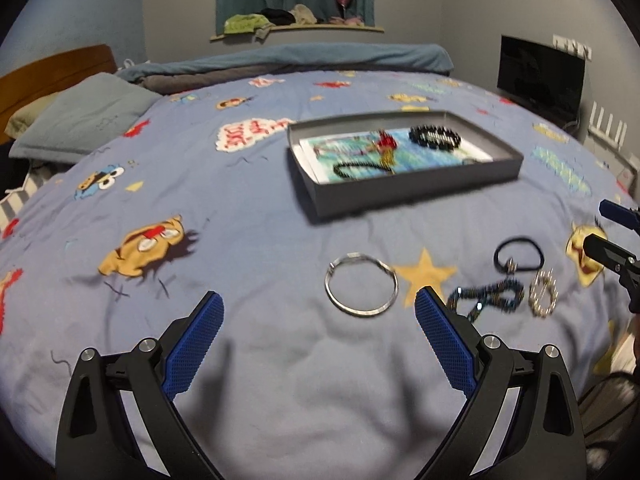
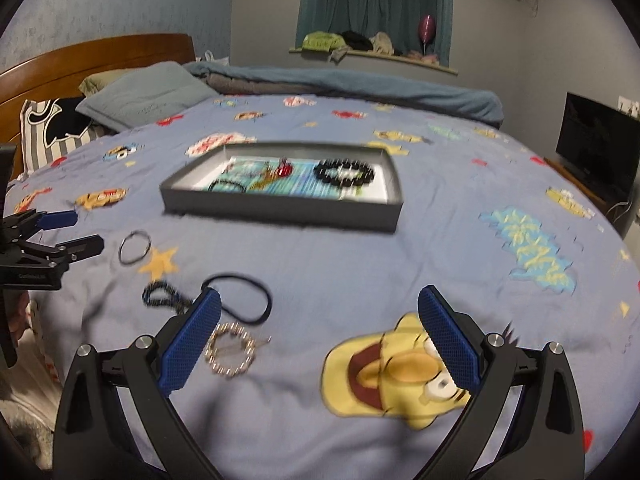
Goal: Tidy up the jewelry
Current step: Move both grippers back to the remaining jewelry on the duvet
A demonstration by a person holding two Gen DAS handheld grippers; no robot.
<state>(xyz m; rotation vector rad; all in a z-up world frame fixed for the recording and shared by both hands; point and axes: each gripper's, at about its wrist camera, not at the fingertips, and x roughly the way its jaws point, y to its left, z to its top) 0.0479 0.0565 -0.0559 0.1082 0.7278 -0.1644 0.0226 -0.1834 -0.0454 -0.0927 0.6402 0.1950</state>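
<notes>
A grey box (image 1: 420,188) (image 2: 280,210) lies on the blue bedspread and holds a black bead bracelet (image 1: 435,136) (image 2: 345,173), a black cord and a red-gold piece. On the bedspread in front of it lie a silver bangle (image 1: 362,284) (image 2: 135,247), a black cord bracelet (image 1: 519,257) (image 2: 244,298), a dark beaded bracelet (image 1: 486,298) (image 2: 162,298) and a pearl bracelet (image 1: 543,293) (image 2: 230,350). My left gripper (image 1: 320,312) is open and empty, just short of the bangle. My right gripper (image 2: 320,312) is open and empty, right of the pearl bracelet.
Pillows (image 1: 84,114) and a wooden headboard (image 2: 96,56) are at the left. A folded blue blanket (image 1: 288,58) lies at the bed's far edge. A dark monitor (image 2: 596,148) stands at the right. A shelf with clothes (image 2: 360,46) hangs under the curtain.
</notes>
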